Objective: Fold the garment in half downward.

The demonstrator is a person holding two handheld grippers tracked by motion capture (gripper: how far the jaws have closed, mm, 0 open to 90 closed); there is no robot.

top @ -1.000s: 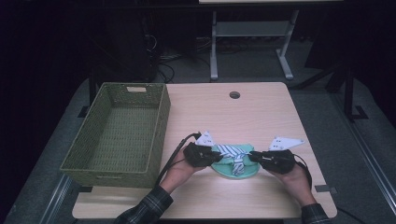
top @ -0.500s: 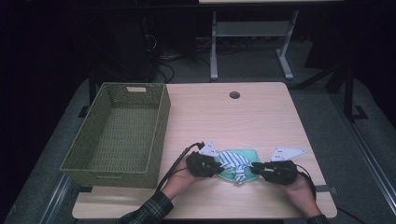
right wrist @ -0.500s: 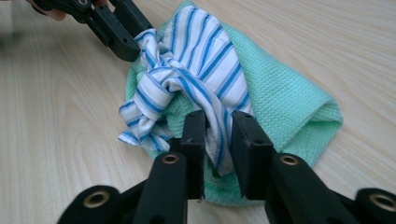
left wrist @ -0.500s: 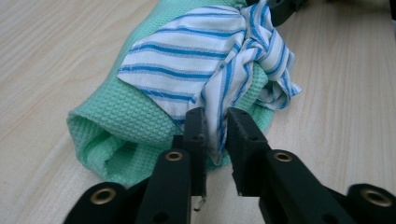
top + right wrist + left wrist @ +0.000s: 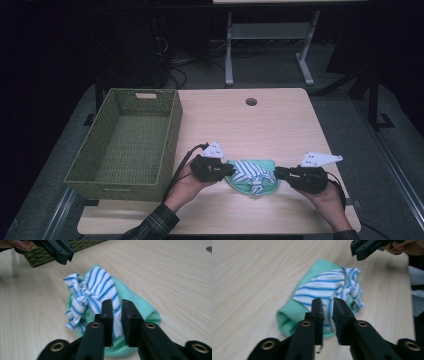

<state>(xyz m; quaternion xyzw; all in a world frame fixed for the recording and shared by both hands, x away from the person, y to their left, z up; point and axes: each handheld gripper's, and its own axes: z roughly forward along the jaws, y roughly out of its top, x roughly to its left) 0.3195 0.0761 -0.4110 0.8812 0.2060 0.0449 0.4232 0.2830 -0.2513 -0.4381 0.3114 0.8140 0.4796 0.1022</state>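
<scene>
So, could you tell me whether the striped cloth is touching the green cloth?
Touching. In the left gripper view the striped cloth lies directly on top of the green cloth with no gap between them; the right gripper view shows the same overlap.

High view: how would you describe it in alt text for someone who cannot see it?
A person's two hands hold black tongs, left tongs and right tongs, at either side of a small bundle of green and blue-striped cloth on a wooden table. An empty green woven basket stands to the left.
</scene>
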